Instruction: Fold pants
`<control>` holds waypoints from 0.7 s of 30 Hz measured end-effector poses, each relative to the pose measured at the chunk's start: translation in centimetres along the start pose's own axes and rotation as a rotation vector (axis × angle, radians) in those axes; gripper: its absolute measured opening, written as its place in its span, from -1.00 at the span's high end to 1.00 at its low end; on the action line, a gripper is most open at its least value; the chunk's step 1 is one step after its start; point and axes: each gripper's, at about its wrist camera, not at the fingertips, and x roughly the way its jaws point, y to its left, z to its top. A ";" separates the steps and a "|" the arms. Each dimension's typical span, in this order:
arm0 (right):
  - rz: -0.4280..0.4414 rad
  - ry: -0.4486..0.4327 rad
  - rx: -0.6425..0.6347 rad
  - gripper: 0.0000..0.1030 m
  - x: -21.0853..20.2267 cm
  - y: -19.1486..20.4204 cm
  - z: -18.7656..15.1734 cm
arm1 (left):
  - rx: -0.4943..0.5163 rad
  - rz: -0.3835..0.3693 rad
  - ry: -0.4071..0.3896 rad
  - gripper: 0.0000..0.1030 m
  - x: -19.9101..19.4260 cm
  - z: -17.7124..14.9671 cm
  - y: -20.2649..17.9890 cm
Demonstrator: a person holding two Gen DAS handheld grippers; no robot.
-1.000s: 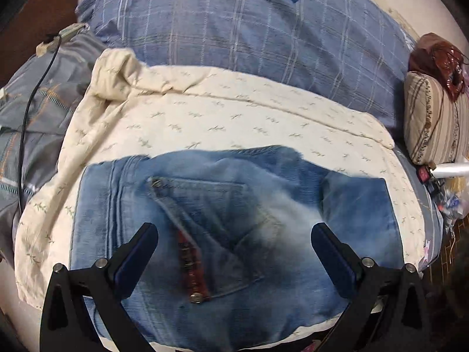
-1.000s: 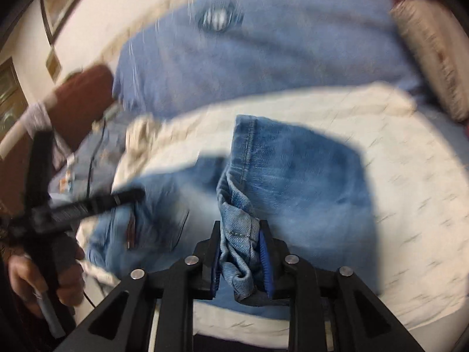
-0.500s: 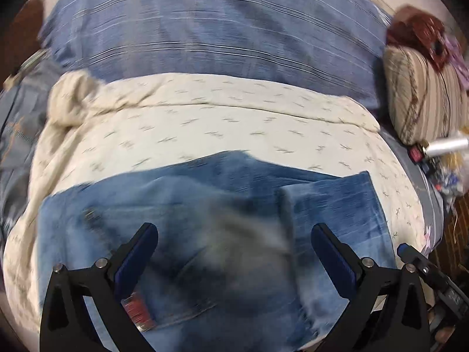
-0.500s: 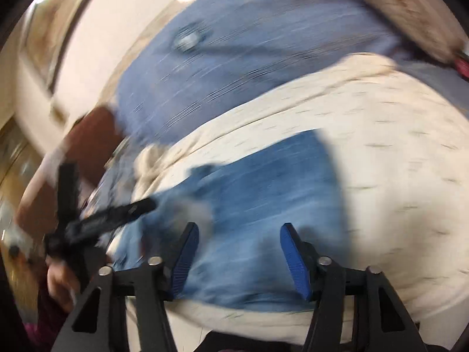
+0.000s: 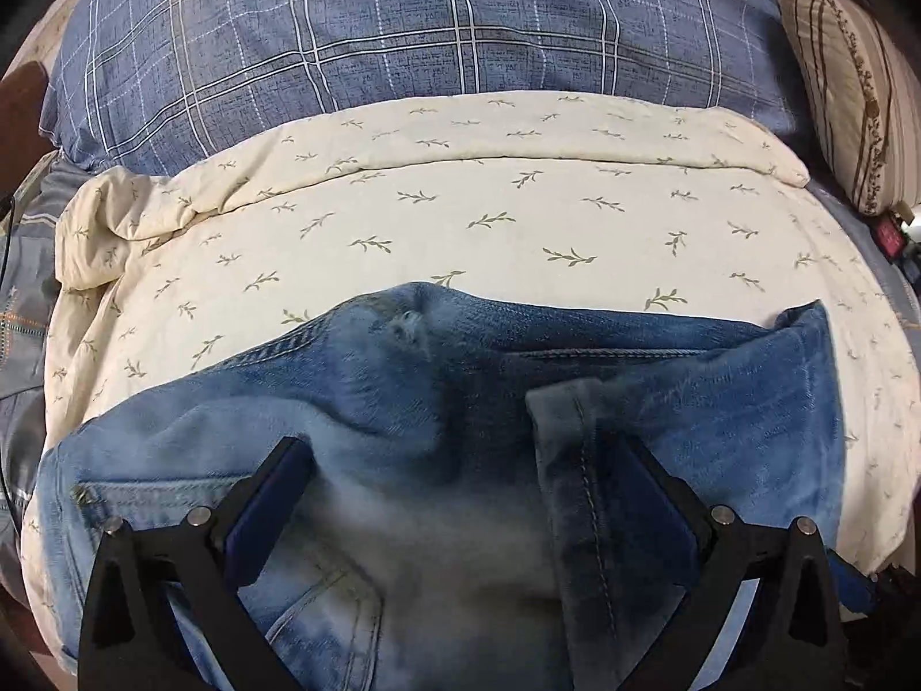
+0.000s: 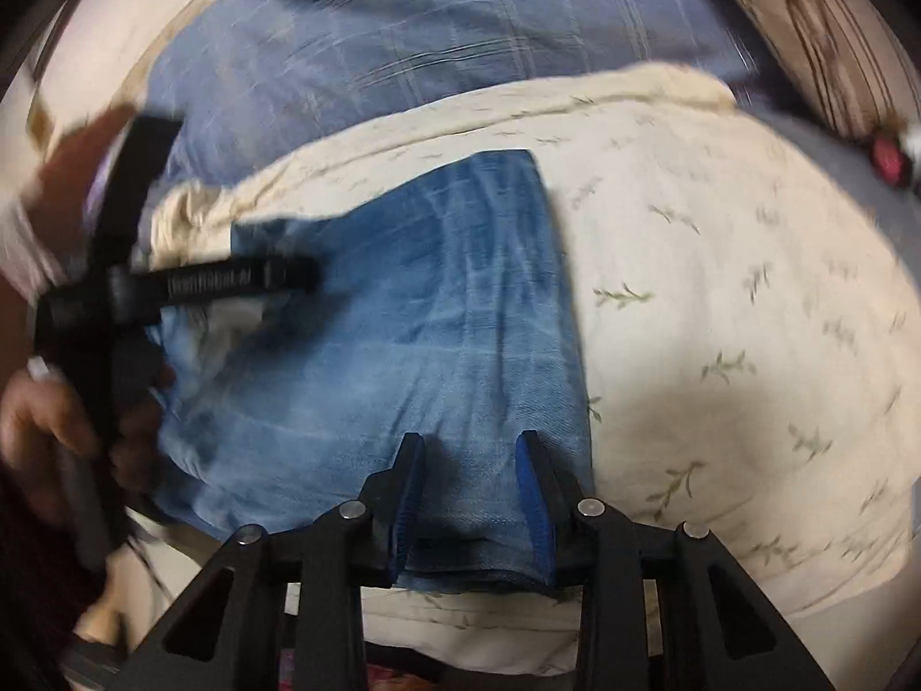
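The blue jeans (image 5: 437, 489) lie folded on a cream leaf-print blanket (image 5: 460, 219). In the left wrist view my left gripper (image 5: 466, 495) is open, jaws wide, low over the jeans, with a back pocket (image 5: 322, 604) under it and a folded leg hem (image 5: 570, 460) by its right finger. In the right wrist view the jeans (image 6: 403, 334) show as a folded stack. My right gripper (image 6: 469, 495) is open, its fingers straddling the stack's near edge, holding nothing. The left gripper also shows in the right wrist view (image 6: 242, 282) over the jeans' left part.
A blue plaid duvet (image 5: 403, 29) lies behind the blanket. A striped beige pillow (image 5: 852, 80) sits at the right. Grey clothing (image 5: 23, 288) lies at the left edge. Small red items (image 5: 889, 236) sit right of the blanket.
My right gripper let go of the jeans leg hem, opened, and now sits at the folded stack's near edge. My left gripper moved lower and closer over the jeans.
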 end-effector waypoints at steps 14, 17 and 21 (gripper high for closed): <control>0.013 -0.007 -0.210 0.25 1.6 6.6 -0.1 | -0.214 0.137 -0.114 -1.00 -9.8 -10.5 16.2; 0.040 -0.036 -0.211 0.25 1.3 7.2 0.4 | -0.278 0.146 -0.093 -1.00 -10.2 -12.9 19.6; 0.121 -0.136 -0.165 0.25 -0.4 7.0 1.0 | -0.361 0.091 -0.073 -1.00 -10.1 -15.8 22.7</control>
